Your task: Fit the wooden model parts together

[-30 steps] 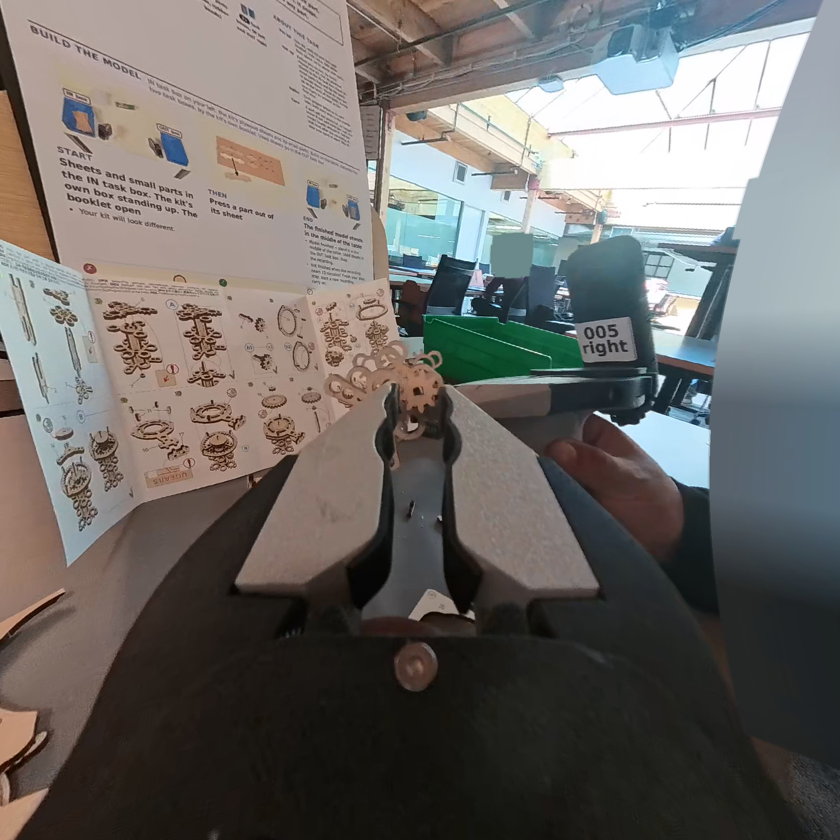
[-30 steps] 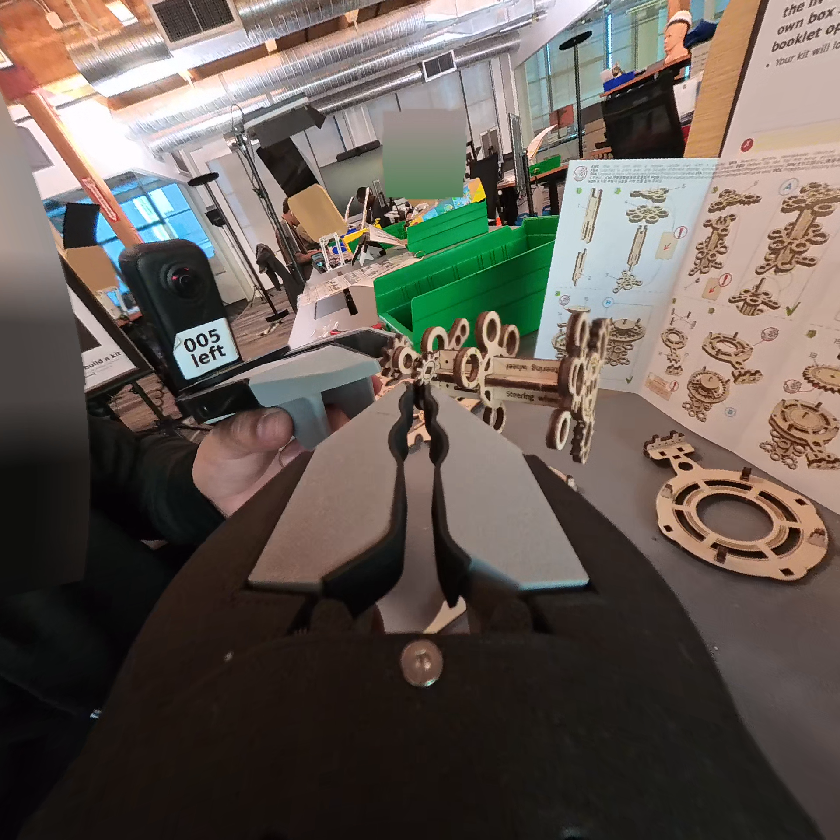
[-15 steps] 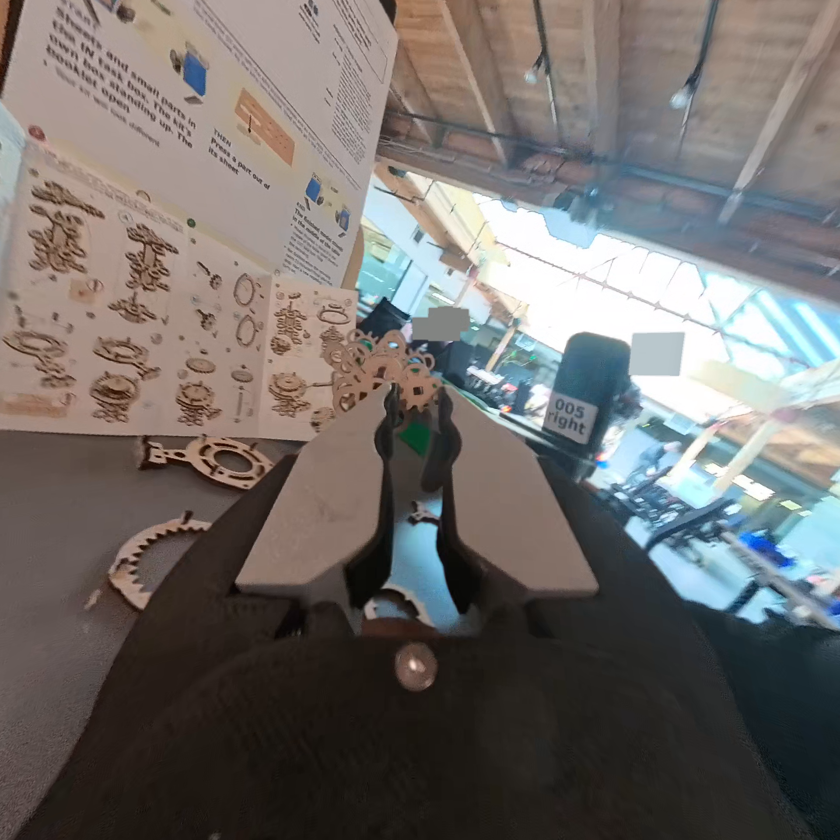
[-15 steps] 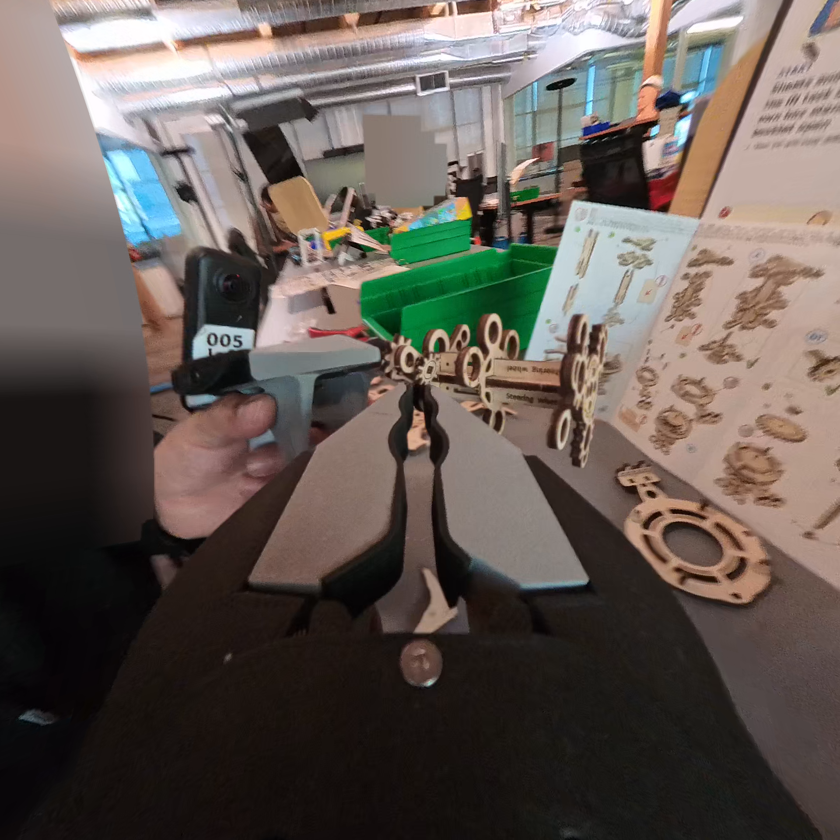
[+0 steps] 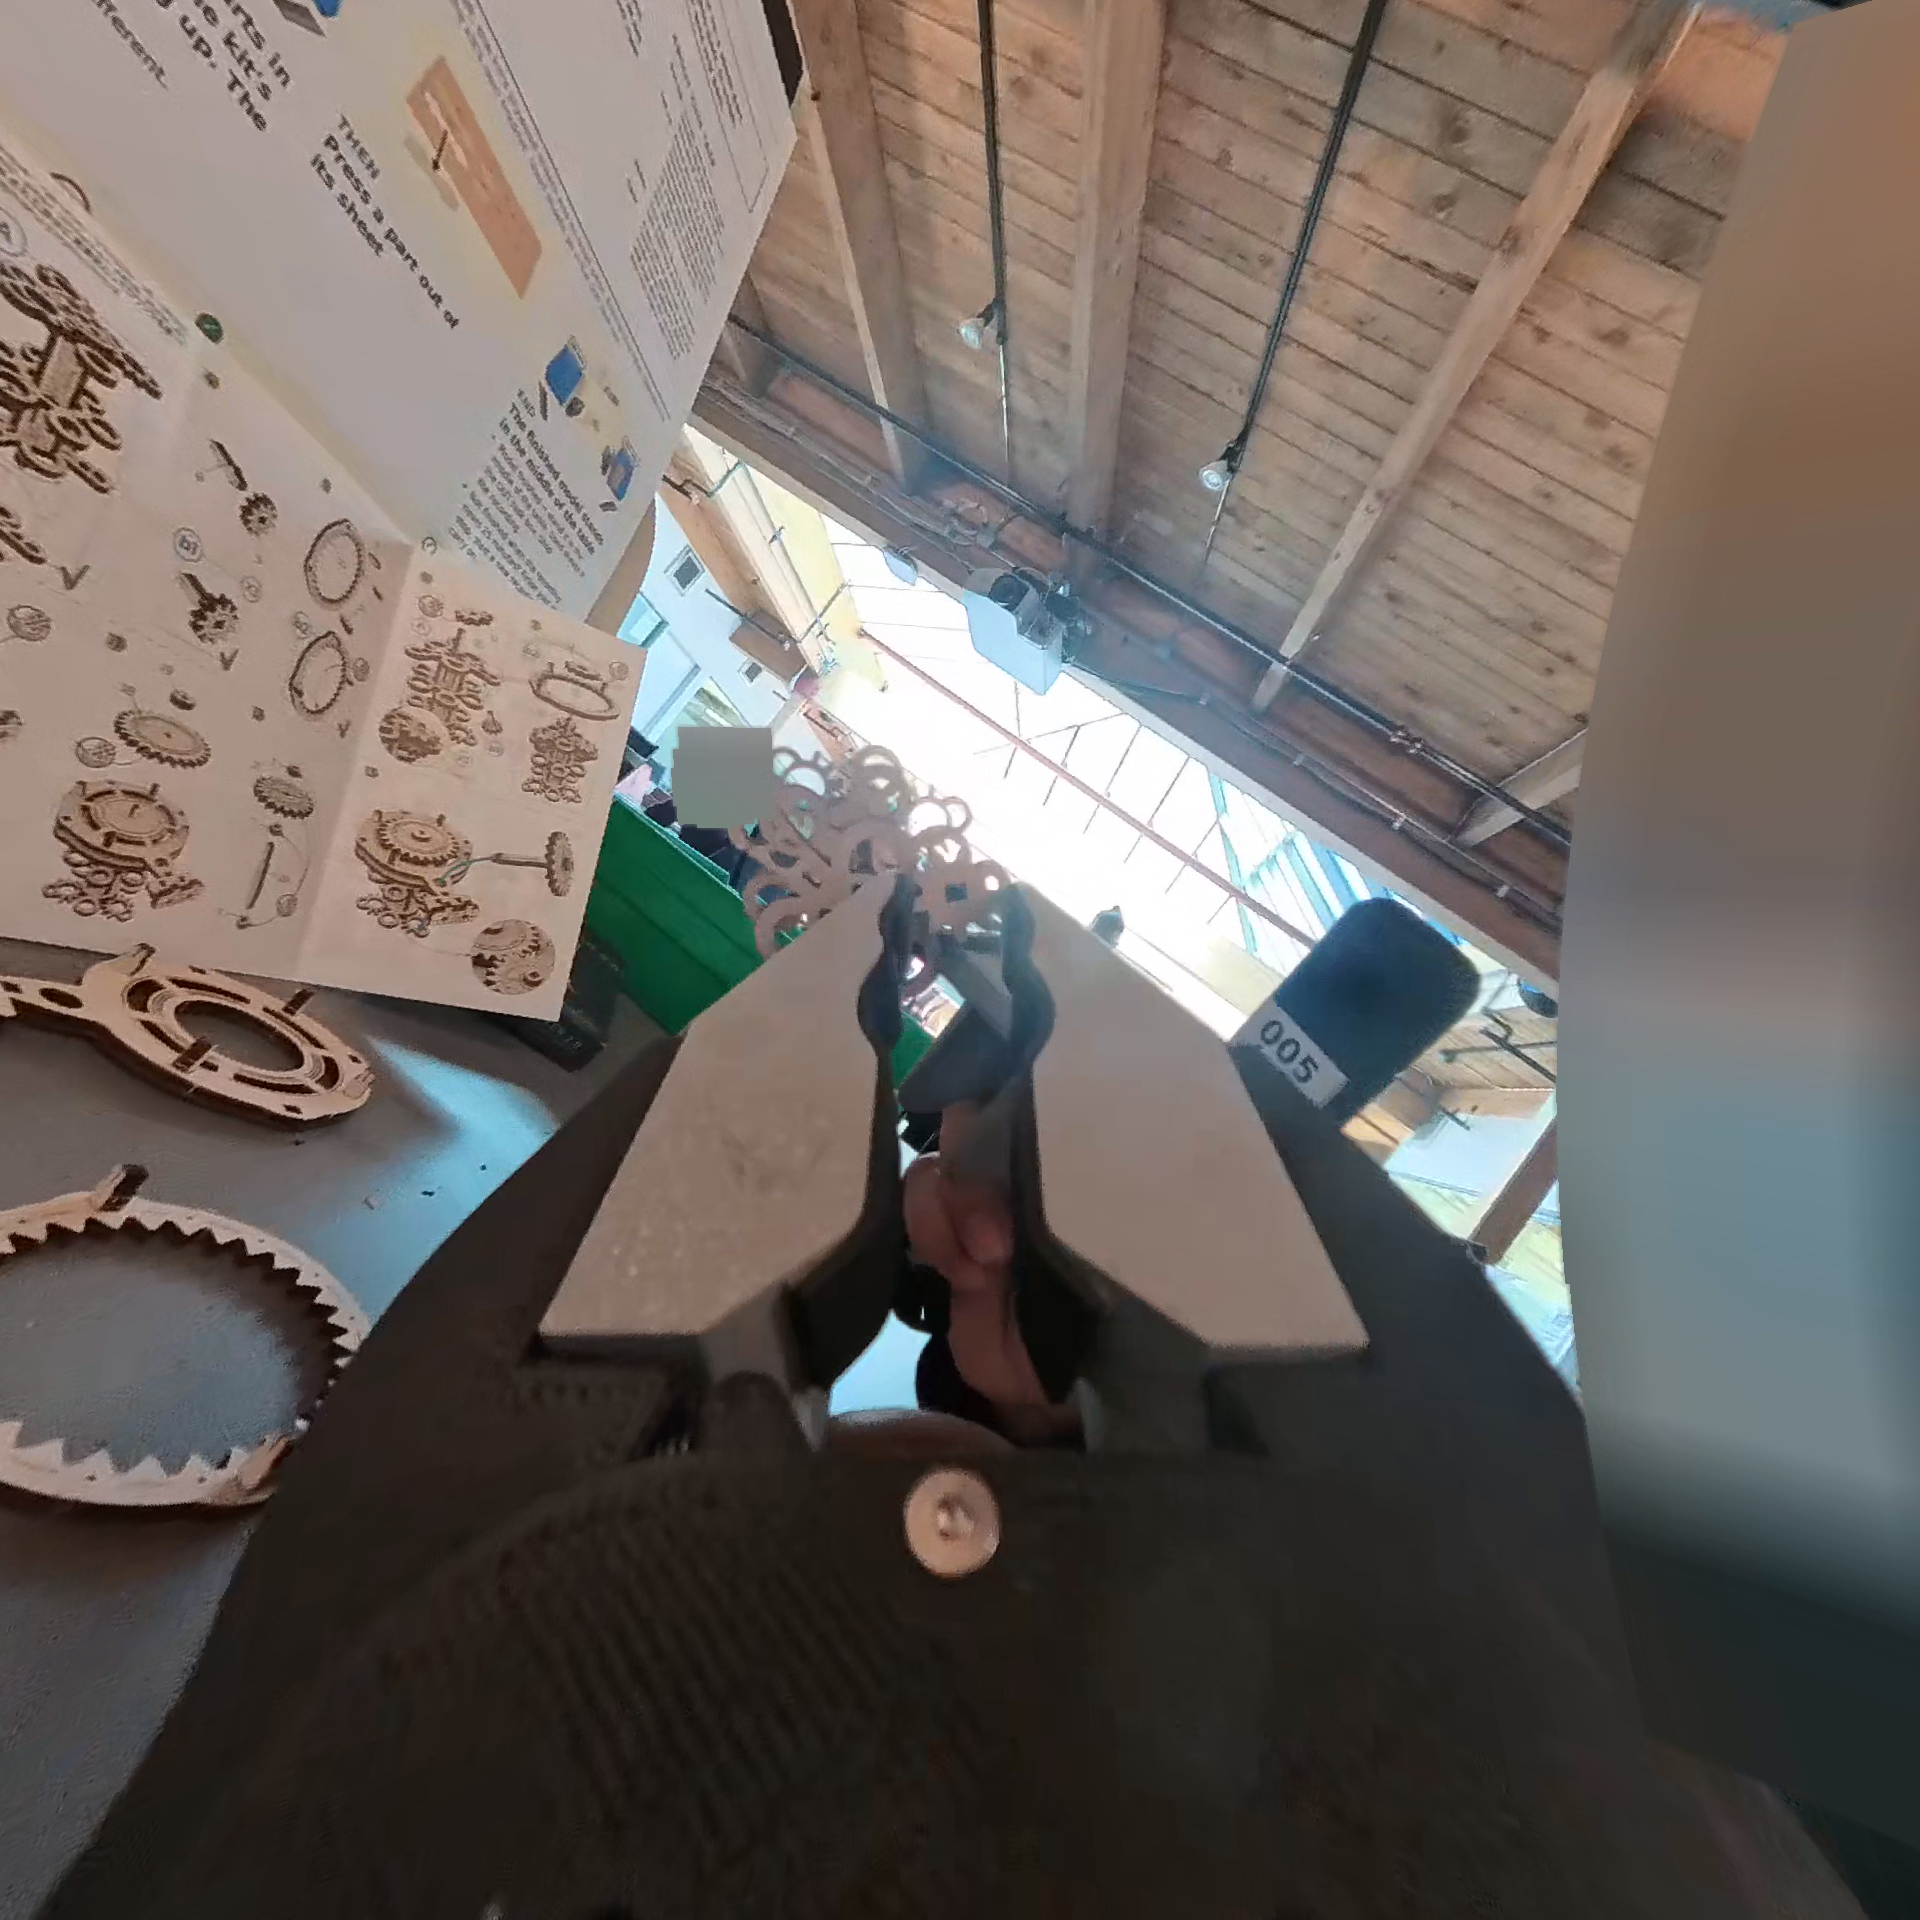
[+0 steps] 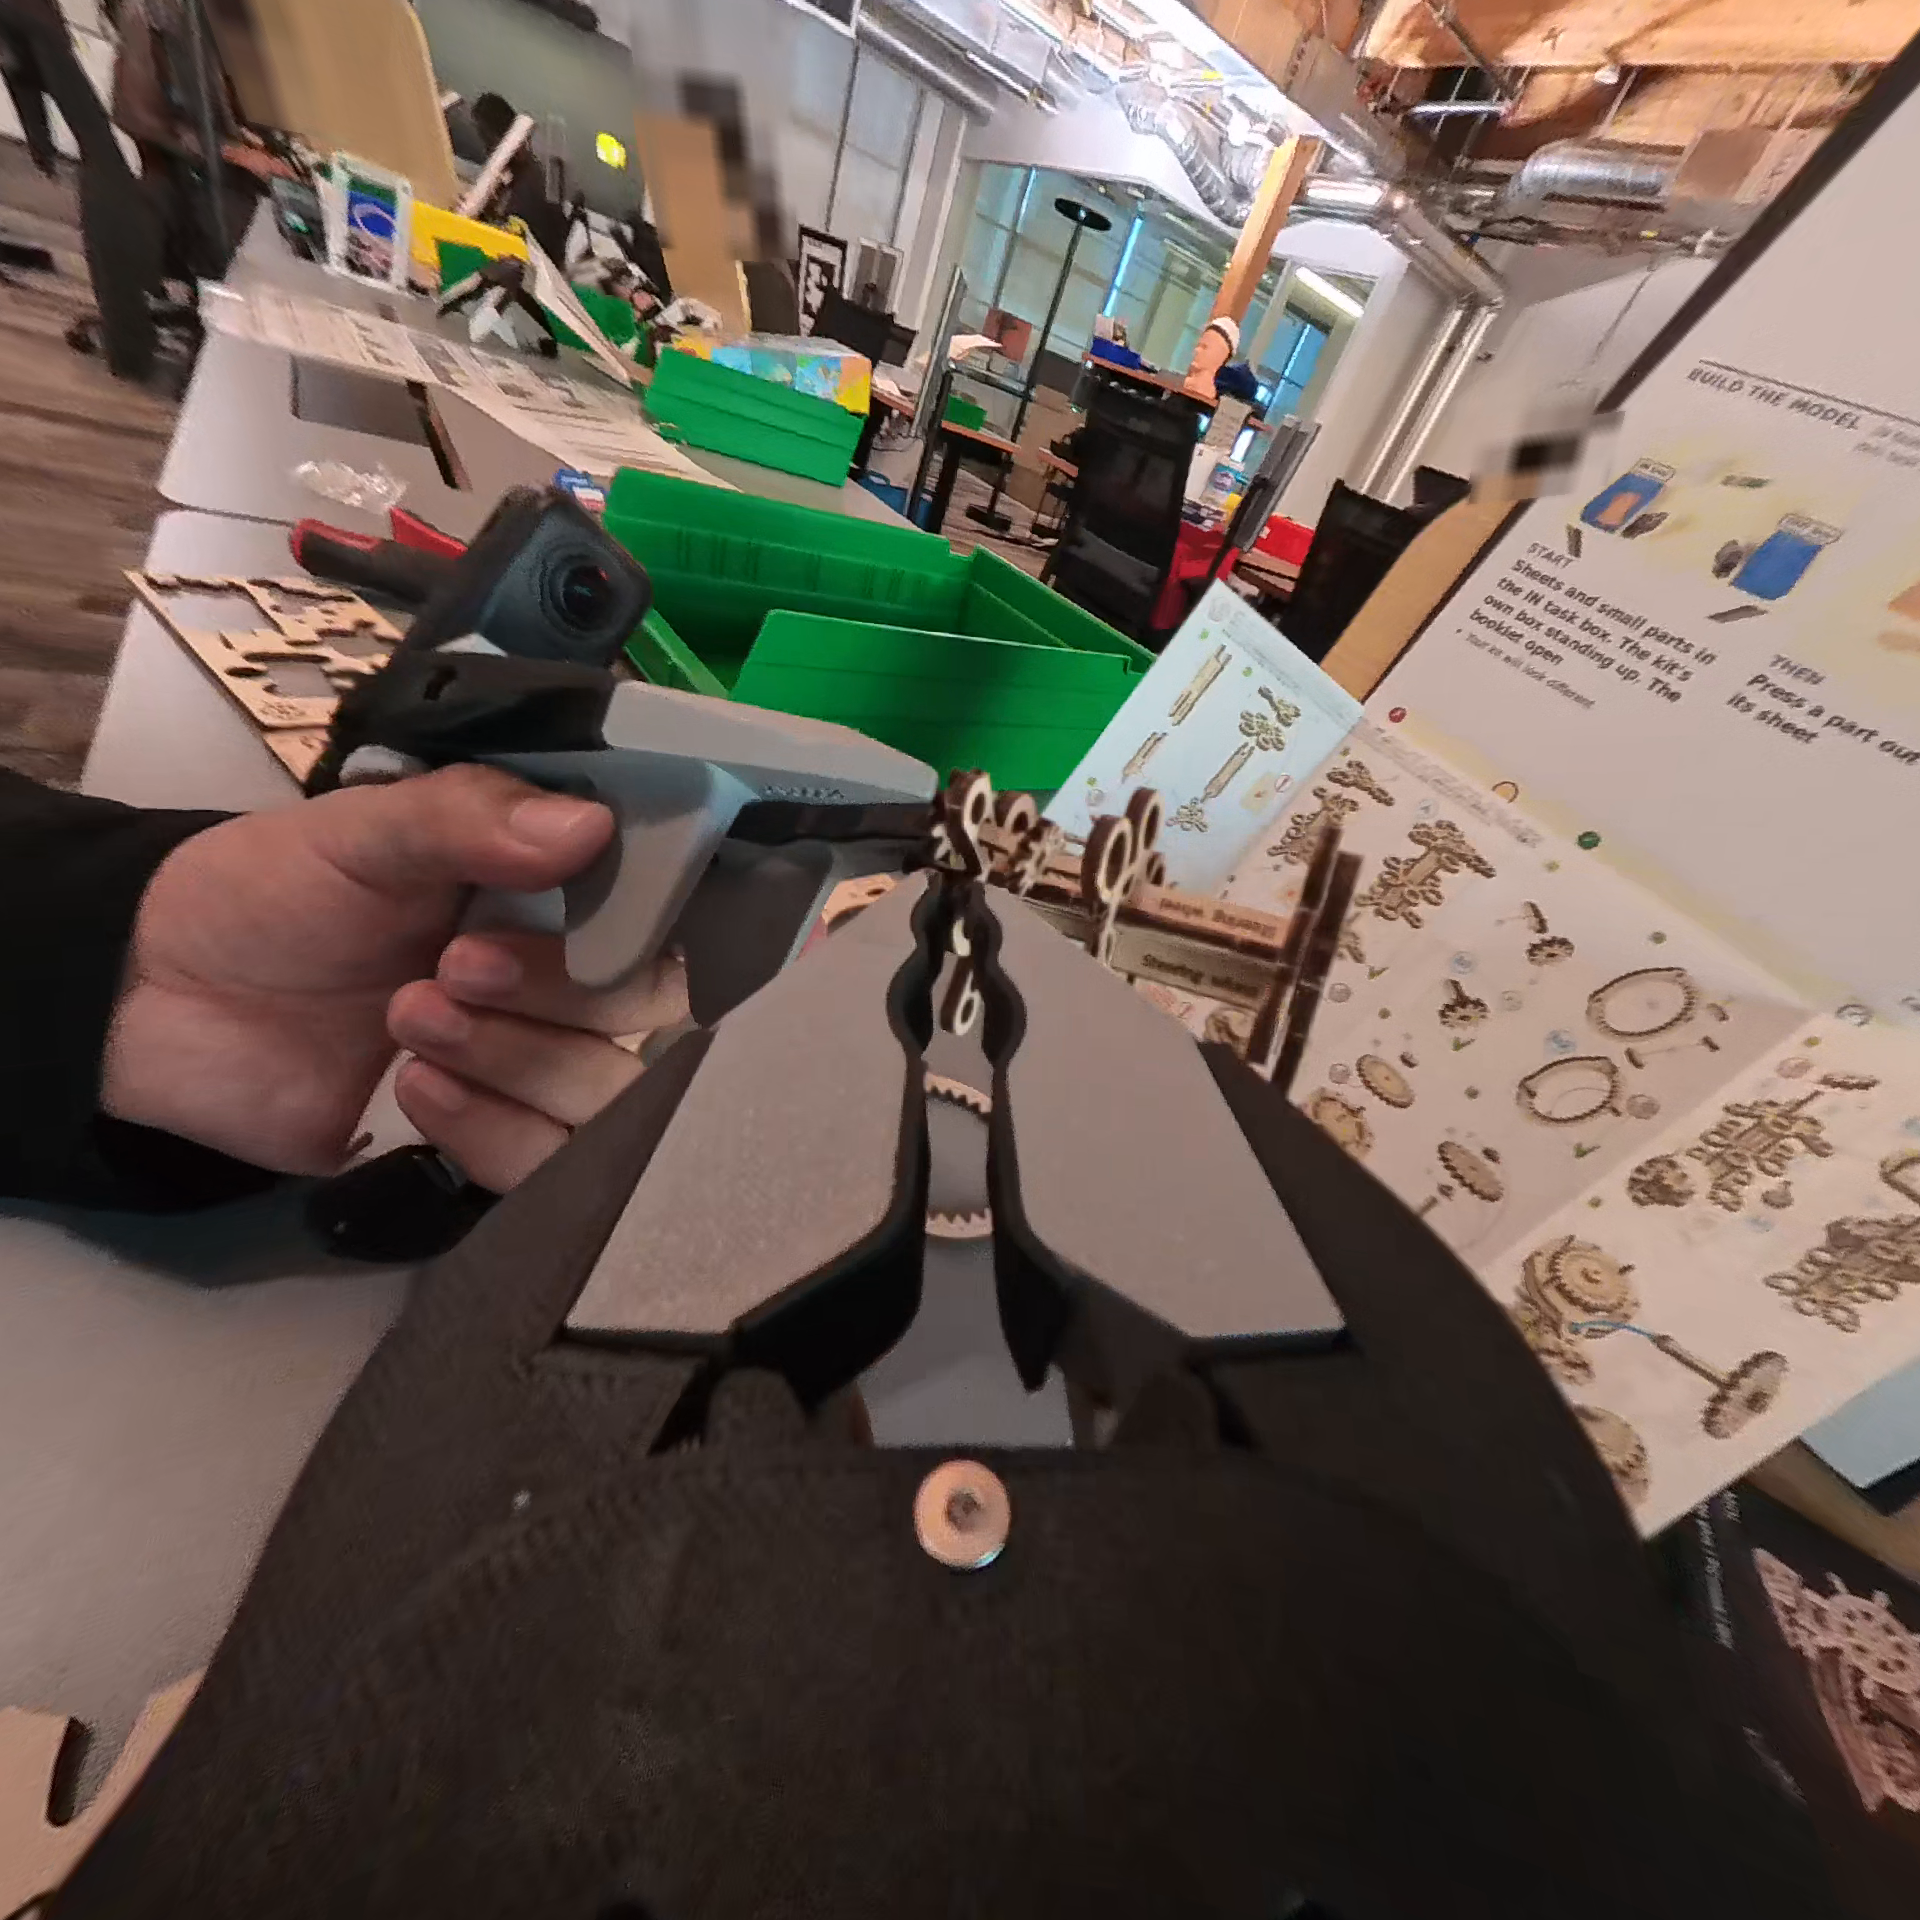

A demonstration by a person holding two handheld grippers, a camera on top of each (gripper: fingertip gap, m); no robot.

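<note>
A wooden model assembly of ringed plates and small gears is held in the air between both grippers. My left gripper is shut on one end of it. My right gripper is shut on a ringed plate of the same assembly, whose bar and end plate stick out to the right. In the right wrist view the left gripper comes in from the left, held by a hand. On the grey table lie a wooden ring frame and a toothed ring gear.
An open instruction booklet and a white poster stand behind the work area. A green bin sits at the back, a punched wooden sheet lies far left. A dark box lies at the right edge. Less than 4 cm separates the two grippers' tips.
Both grippers have rolled and tilted together with the assembly held between them. The left wrist view now points up at the ceiling. The right wrist view has swung left and lower.
</note>
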